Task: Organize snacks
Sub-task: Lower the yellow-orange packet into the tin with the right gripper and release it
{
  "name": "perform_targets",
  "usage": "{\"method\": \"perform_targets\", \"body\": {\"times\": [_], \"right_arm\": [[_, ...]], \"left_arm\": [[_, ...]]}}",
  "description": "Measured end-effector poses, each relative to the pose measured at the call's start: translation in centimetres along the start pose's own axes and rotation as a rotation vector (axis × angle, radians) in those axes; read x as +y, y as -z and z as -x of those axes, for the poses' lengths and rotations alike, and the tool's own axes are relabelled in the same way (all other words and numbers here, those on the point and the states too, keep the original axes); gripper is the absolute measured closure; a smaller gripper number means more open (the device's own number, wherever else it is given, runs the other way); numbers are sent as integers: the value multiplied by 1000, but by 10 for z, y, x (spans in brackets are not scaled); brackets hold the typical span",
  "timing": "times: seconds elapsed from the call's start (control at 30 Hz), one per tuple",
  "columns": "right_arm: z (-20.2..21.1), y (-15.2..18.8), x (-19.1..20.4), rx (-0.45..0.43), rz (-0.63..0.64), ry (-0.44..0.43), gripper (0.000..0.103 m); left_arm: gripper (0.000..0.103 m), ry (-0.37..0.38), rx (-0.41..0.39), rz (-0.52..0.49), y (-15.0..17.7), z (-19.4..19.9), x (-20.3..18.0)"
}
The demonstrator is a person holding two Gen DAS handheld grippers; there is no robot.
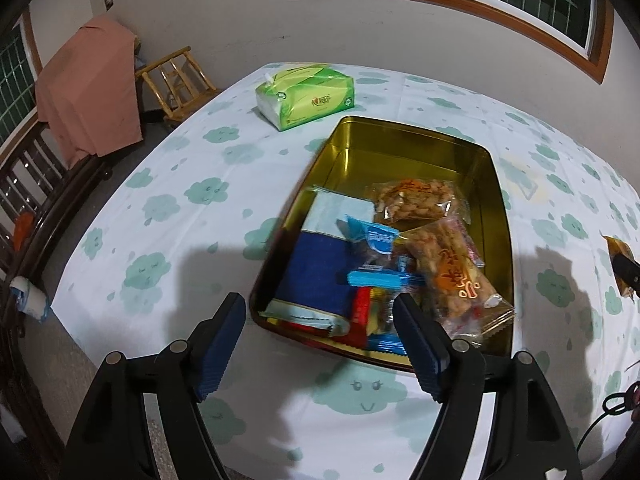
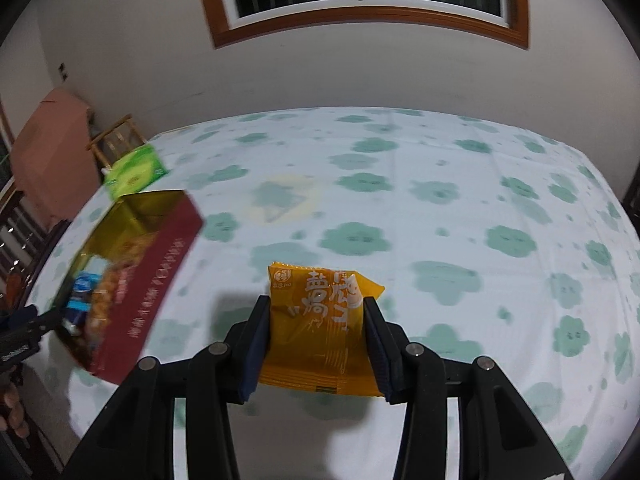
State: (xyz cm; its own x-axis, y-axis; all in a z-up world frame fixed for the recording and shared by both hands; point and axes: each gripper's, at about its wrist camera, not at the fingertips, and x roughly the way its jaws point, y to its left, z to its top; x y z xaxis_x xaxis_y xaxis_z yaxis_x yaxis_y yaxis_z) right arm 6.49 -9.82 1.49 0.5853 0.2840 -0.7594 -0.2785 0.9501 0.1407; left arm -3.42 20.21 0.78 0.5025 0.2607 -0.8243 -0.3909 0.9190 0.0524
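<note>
A gold tin box with dark red outer walls sits on the cloud-print tablecloth and holds several snack packets: a blue-and-white packet, two clear packets of orange snacks, and small blue and red ones. My left gripper is open and empty, hovering just above the box's near end. My right gripper is shut on an orange snack packet, held above the table to the right of the box. The right gripper and packet also show at the right edge of the left wrist view.
A green tissue pack lies on the table beyond the box. A bamboo chair and a pink cloth over furniture stand to the far left. The table edge runs along the left. A wall with a window is behind.
</note>
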Motion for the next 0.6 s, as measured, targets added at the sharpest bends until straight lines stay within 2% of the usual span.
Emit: {"method": "perform_targets", "body": {"times": [0.6], "right_arm": [[-16, -16, 130, 4, 154, -157, 58]], "left_arm": [[28, -53, 2, 35, -2, 0, 48]]}}
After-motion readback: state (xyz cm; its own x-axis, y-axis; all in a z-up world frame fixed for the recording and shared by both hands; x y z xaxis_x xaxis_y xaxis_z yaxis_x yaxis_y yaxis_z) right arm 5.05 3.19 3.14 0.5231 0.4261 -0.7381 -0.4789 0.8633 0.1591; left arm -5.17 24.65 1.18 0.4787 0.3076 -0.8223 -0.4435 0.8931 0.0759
